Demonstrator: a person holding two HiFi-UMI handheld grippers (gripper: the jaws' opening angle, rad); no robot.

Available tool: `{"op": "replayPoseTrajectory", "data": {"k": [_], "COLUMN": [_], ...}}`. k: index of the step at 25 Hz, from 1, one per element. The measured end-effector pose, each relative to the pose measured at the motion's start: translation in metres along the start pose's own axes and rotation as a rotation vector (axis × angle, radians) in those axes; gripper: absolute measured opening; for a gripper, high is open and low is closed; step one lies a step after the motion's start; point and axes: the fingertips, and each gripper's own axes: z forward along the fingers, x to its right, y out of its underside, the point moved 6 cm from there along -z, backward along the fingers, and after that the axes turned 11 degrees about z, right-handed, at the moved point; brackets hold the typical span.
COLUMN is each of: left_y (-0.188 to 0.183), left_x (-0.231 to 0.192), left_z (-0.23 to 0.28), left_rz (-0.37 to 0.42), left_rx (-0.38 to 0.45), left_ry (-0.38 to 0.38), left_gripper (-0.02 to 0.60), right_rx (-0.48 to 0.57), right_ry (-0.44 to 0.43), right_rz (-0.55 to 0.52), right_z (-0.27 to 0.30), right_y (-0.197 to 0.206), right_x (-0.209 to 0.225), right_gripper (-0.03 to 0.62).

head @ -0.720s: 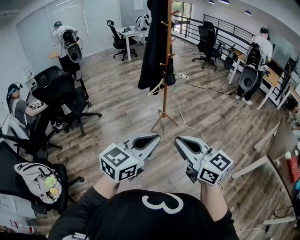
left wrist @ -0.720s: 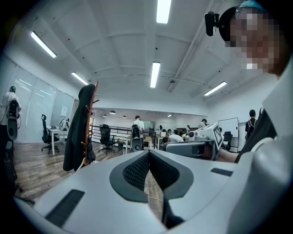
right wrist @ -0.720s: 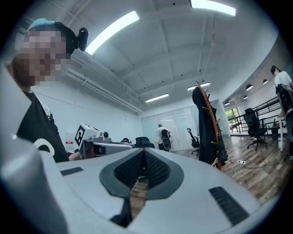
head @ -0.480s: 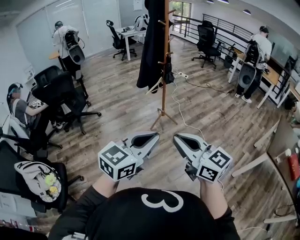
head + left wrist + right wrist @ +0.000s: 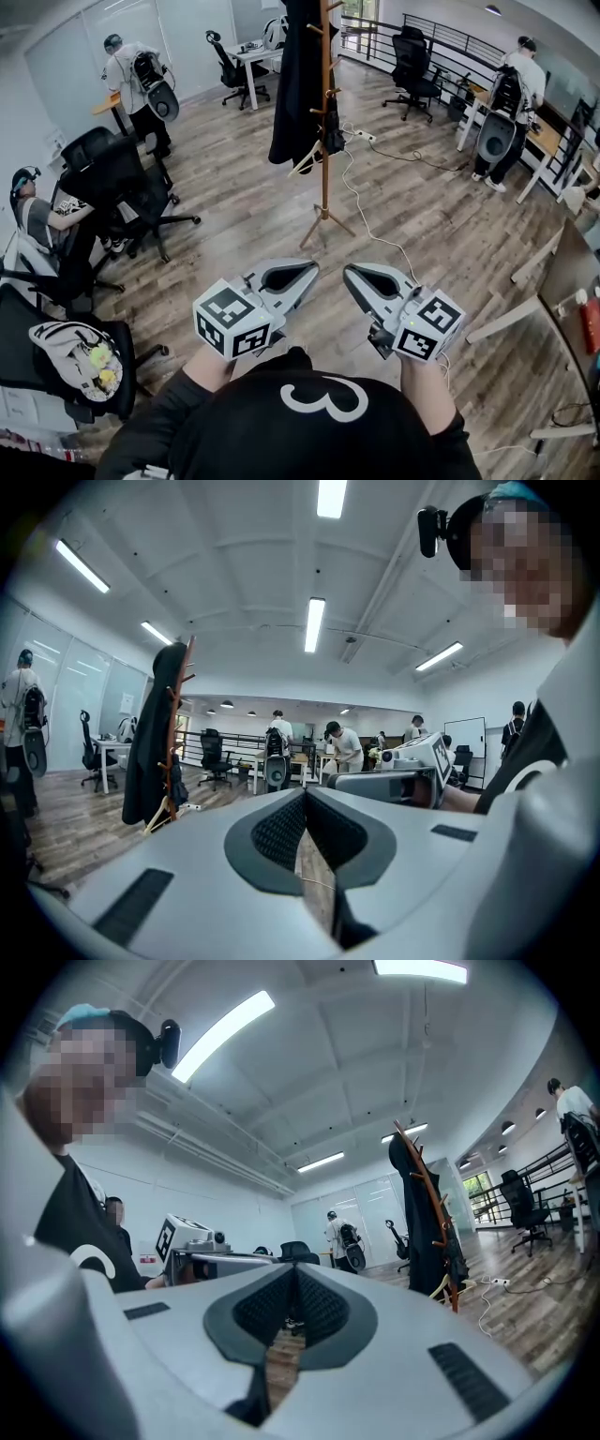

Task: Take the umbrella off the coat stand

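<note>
Head view gives me the wooden floor (image 5: pixel 234 216) of an open office, with long planks, and both tools low in front of my body. The left gripper (image 5: pixel 311 274) and the right gripper (image 5: pixel 350 273) hover side by side over the floor, near each other but not touching, with their tips toward the coat stand (image 5: pixel 324 141). In the left gripper view the 2 jaws meet at the tips with nothing between them. The right gripper view shows the same: jaws together and empty.

The coat stand is wooden and upright on spread feet in the middle of the floor, well apart from both grippers. A black coat (image 5: pixel 292 84) hangs on its left side, and a pale hanger (image 5: pixel 305 164) sticks out below the coat. The umbrella (image 5: pixel 335 136), as far as I can tell a small dark folded bundle, hangs against the right side of the pole at middle height.

A white cable (image 5: pixel 361 202) winds over the floor from a power strip (image 5: pixel 366 137) past the stand's feet. Black office chairs (image 5: pixel 122 187) stand along the left edge of the floor, where 1 seated person (image 5: pixel 37 220) is. A standing person (image 5: pixel 131 75) is near the far left corner. A white desk (image 5: pixel 251 64) is at the far edge and a black railing (image 5: pixel 450 42) at the far right.
</note>
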Motion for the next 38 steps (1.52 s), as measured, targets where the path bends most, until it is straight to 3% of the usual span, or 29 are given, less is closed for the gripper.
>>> {"op": "replayPoseTrajectory", "data": {"k": [8,14,32,38], "left_y": [0.031,0.044,0.053,0.063], "left_x": [-0.037,-0.092,-0.373,-0.434], "left_z": [0.031,0.071,0.228,0.261], "left_rz": [-0.033,-0.019,-0.086,-0.104], "left_rx": [-0.009,-0.021,-0.048,-0.041], "left_ry": [0.008,0.038,0.08,0.085], "left_gripper": [0.015,0.016,0.015,0.017], "right_rx": [0.003,-0.014,-0.027,-0.01], "right_ry": [0.037,0.055,0.146,0.196], "right_rz": [0.058,0.048,0.103,0.087], "right_z": [0.024,0.06,0.233,0.27], "right_y": [0.018,0.011,-0.073,-0.084], "right_x": [0.057,0.114,0.345,0.398], "right_gripper": [0.028,0.028,0.026,0.028]}}
